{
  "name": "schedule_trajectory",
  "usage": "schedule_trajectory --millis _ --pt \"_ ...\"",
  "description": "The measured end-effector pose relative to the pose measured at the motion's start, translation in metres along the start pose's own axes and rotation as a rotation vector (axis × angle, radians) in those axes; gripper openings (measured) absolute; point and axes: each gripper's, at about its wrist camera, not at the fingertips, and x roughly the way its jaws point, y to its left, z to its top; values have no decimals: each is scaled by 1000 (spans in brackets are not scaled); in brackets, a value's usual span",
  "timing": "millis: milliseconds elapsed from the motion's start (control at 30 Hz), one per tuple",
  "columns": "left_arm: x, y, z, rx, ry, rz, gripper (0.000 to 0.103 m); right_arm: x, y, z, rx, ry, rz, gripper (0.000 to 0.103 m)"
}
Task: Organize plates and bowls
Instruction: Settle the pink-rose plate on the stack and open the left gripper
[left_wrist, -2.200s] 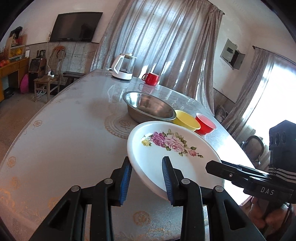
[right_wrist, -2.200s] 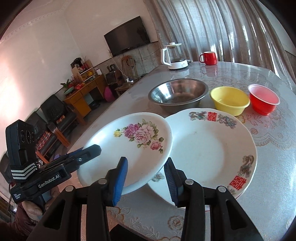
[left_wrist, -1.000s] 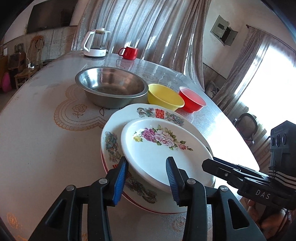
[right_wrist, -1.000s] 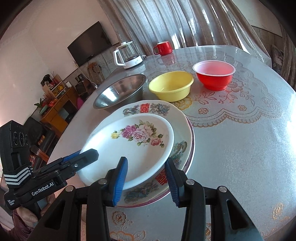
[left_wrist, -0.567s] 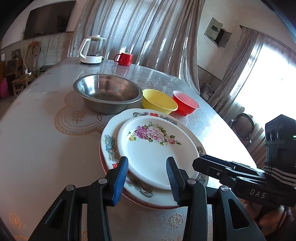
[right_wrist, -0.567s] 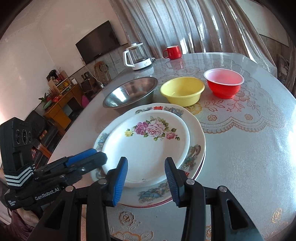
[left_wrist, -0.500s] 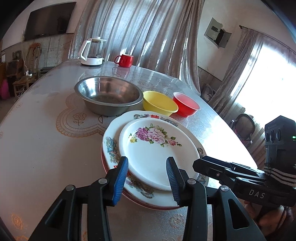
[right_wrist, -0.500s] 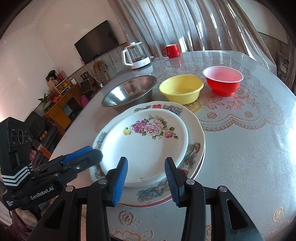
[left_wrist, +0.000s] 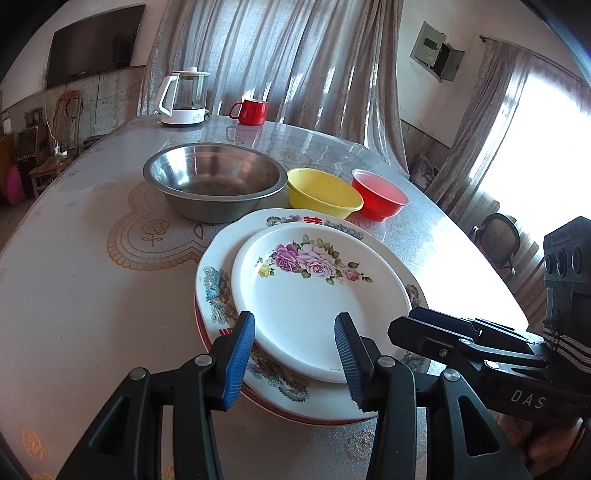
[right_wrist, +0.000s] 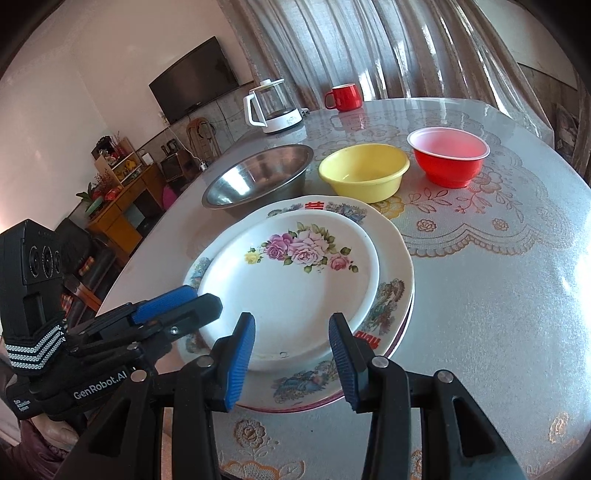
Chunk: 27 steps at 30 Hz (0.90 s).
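On the far left edge of the table (left_wrist: 74, 295), by the curtain, stands a white electric kettle (left_wrist: 183, 98) with a glass jug, and just right of it a red mug (left_wrist: 250, 111). Nearer, toward the middle of the table, three bowls sit in a row from left to right: a wide steel bowl (left_wrist: 214, 181), a yellow bowl (left_wrist: 322, 192) just beside it, and a red bowl (left_wrist: 378, 198) close against the yellow one. In front of them, near the table's near edge, the plates lie stacked: a large white plate with a painted rim (left_wrist: 218, 280) lies underneath, its far rim near the steel and yellow bowls, and a smaller rose-patterned plate (left_wrist: 317, 295) rests flat on top, slightly off toward the right of the big one. A thin red rim shows under the large plate, so something may lie below it, though what cannot be told. The left gripper (left_wrist: 294, 347) hangs over the near-left edge of the stack, angled downward; its jaws are opening, the blue pads standing apart on either side of the rose plate's near rim without pressing on it. The right gripper (right_wrist: 291, 345) hangs over the near-right edge of the same stack, its jaws parted too and gripping nothing, the plate rim seen between them but clear of the pads. Each gripper shows at the side of the other's wrist view.
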Motion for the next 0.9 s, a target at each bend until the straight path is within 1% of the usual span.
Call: schedule_trajectory --millis 100,433,900 --pt "0 1 0 -12 3 -1 46 0 -1 0 4 -2 0 43" --pt "-3 -1 -3 -18 12 41 46 -2 -1 -1 3 -4 -4 43" --pt "-16 1 -5 -32 -8 38 47 -4 -2 -3 9 6 -14 43"
